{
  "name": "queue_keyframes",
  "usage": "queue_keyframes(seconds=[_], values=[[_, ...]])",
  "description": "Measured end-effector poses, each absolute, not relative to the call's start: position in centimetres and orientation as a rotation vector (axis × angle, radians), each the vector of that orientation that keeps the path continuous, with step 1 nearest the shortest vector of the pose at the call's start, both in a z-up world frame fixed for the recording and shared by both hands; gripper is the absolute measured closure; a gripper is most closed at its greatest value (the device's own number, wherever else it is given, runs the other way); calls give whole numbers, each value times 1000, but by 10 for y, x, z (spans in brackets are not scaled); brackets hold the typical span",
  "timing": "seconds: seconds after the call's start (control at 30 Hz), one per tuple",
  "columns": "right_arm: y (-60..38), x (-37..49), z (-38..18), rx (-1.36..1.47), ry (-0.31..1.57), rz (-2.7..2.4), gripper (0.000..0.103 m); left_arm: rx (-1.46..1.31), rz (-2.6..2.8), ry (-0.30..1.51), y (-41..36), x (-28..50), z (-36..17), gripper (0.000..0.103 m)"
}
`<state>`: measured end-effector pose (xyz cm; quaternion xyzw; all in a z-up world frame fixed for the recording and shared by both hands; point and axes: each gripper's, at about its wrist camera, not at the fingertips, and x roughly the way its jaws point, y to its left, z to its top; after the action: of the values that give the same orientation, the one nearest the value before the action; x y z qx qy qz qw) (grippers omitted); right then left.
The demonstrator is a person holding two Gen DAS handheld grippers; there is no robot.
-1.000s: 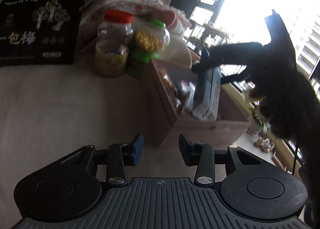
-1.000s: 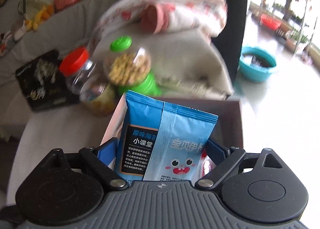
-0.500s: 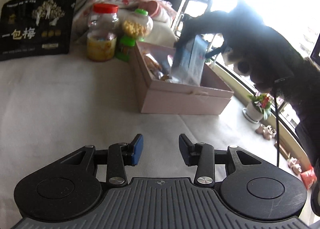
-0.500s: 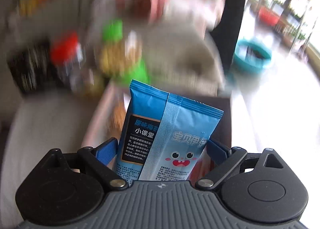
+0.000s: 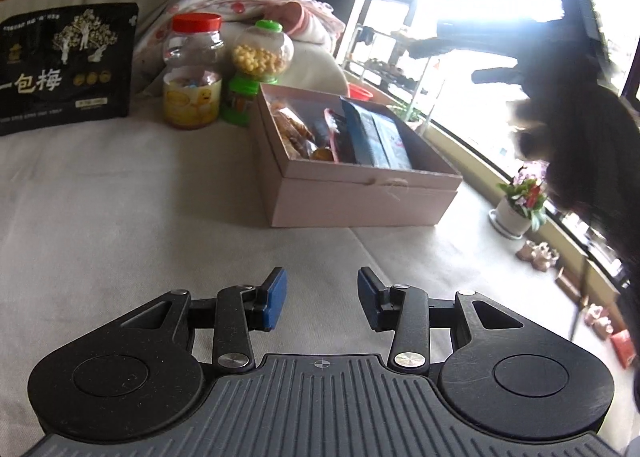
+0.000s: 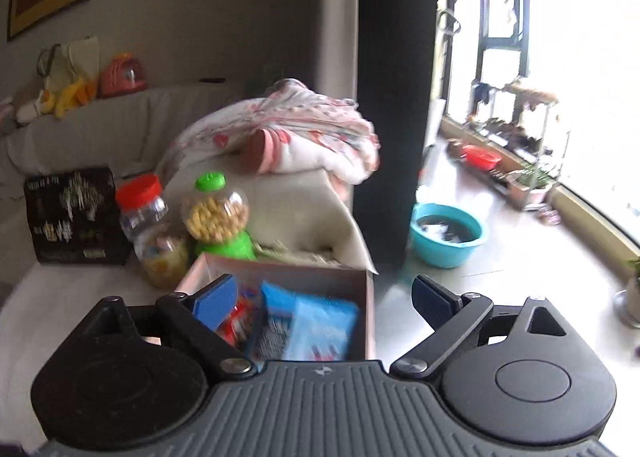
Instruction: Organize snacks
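**Blue packet in the box; both grippers empty**

The blue snack packet (image 5: pixel 378 137) stands on edge inside the pink box (image 5: pixel 360 199), against the other wrapped snacks (image 5: pixel 298 129) and toward the box's window side. From the right wrist it shows blurred, below and between the jaws (image 6: pixel 316 327), with red wrappers just left of it. The box is open-topped, with bare room along its right inner wall.

Ahead of the left gripper (image 5: pixel 322 297) and slightly right, the box sits well apart, with open cloth between. Beyond its far left corner: a green-capped candy dispenser (image 5: pixel 258 69) touching or just beside the box, then a red-lidded jar (image 5: pixel 194 71), then a black pouch (image 5: pixel 66 67) leaning upright farther left. The cloth left of the box is free.

Left gripper: jaws partly parted, nothing between the blue pads, hovering over the cloth. Right gripper (image 6: pixel 320 299): jaws spread wide, nothing held; the packet lies below them, apart from the pads. Seen from the left wrist, the right gripper is a dark, backlit shape (image 5: pixel 520 53) above the box's right side.

The surface is a pale cloth-covered sofa seat (image 5: pixel 120 217). A rolled floral blanket (image 6: pixel 280 137) lies behind the jars. Right of the seat edge are the floor, a teal basin (image 6: pixel 446 235), a potted plant (image 5: pixel 520 201) and a bright window.
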<state>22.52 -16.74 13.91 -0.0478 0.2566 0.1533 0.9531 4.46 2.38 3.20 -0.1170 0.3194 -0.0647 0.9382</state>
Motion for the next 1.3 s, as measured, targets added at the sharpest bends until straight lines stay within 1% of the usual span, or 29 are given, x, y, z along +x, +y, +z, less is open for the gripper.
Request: queue_keyframes(seconds=[0.13, 0.27, 0.37, 0.47, 0.57, 0.67, 1.0, 1.3], values=[[-178, 163, 107, -113, 515, 289, 7, -222, -104, 642, 13, 42, 19, 59], [-183, 109, 48, -73, 581, 250, 7, -193, -86, 643, 2, 43, 8, 59], [-187, 94, 13, -14, 658, 204, 7, -172, -68, 663, -6, 45, 1, 59], [-189, 90, -7, 8, 674, 185, 7, -141, -54, 684, -12, 46, -5, 58], [-185, 89, -1, -1, 637, 195, 7, -104, -47, 684, -18, 47, -6, 58], [-176, 94, -5, -51, 662, 185, 7, -75, -44, 682, -24, 49, -7, 57], [-179, 91, -7, -56, 655, 184, 7, -29, -27, 662, -31, 52, -10, 56], [-182, 92, -8, -42, 662, 181, 6, -44, -22, 665, -30, 53, -10, 56]])
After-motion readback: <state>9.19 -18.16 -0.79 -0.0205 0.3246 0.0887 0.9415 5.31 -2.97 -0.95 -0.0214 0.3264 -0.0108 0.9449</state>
